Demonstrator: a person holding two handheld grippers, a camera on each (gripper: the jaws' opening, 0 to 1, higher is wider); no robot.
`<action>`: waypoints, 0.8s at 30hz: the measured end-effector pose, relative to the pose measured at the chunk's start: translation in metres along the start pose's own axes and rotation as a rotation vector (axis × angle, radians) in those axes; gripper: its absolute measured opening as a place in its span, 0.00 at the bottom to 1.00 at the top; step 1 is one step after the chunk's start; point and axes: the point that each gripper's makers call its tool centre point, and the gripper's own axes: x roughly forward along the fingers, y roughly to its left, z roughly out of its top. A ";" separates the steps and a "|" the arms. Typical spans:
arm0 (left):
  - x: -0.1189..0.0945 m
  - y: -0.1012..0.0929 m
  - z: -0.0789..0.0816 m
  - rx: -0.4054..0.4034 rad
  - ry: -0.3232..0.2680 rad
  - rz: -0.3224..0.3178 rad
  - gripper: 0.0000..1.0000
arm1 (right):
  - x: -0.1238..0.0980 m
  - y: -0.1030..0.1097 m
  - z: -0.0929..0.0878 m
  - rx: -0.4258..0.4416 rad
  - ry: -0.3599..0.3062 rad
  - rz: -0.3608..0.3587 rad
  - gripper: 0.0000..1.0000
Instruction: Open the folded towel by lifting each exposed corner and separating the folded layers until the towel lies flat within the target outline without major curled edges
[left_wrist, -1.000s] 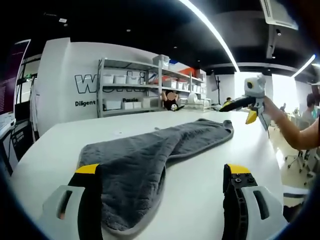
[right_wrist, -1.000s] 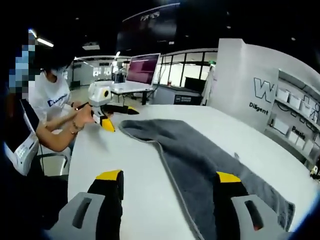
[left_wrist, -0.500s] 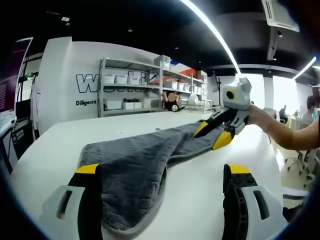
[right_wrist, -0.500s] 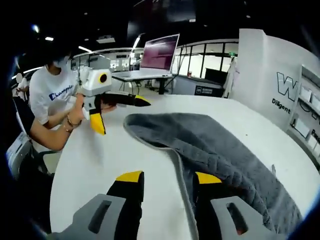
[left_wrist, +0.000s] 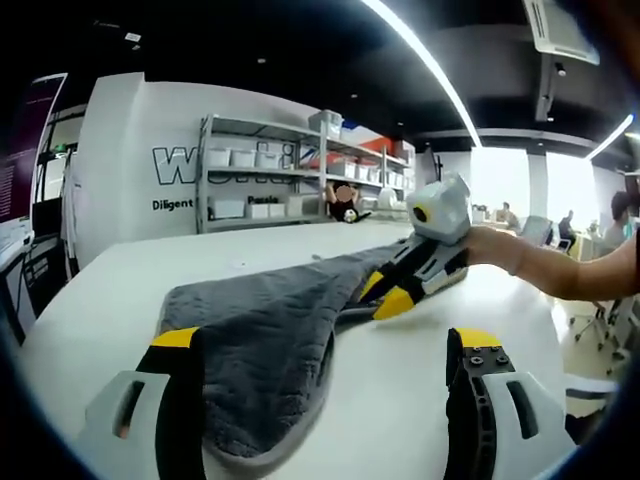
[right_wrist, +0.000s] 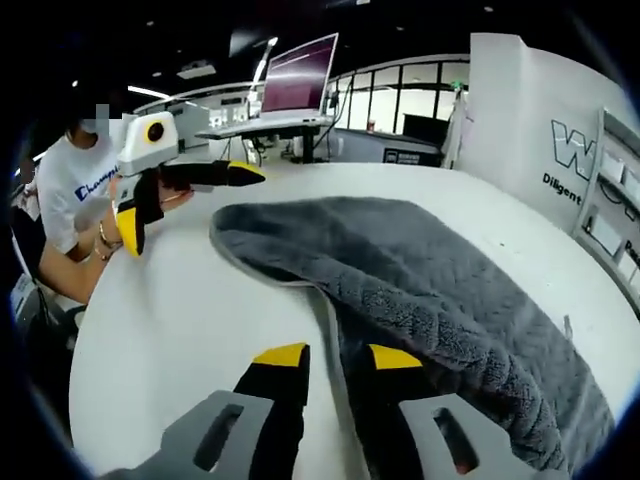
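Now the grey towel lies folded lengthwise on the white desk, a long doubled strip with one end under the left claw. That claw stands spread wide, its left jaw over the cloth and its right jaw over bare desk. The right claw has its jaws nearly pressed together astride the towel's folded edge, though whether cloth is truly pinched I cannot tell. The step in hand looks like taking hold of the upper layer along this edge. Next, the right claw likely needs a firm pinch on that layer alone, then a lift and sideways peel.
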 end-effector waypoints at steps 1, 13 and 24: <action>0.000 -0.001 0.000 0.000 0.000 -0.002 0.99 | 0.001 0.000 0.000 -0.004 0.001 -0.005 0.13; 0.000 0.001 -0.001 -0.002 0.006 0.002 0.99 | -0.001 0.010 -0.006 -0.051 0.020 0.035 0.00; 0.000 0.001 -0.002 0.002 0.009 0.002 0.99 | -0.023 0.041 -0.020 -0.076 0.024 0.114 0.00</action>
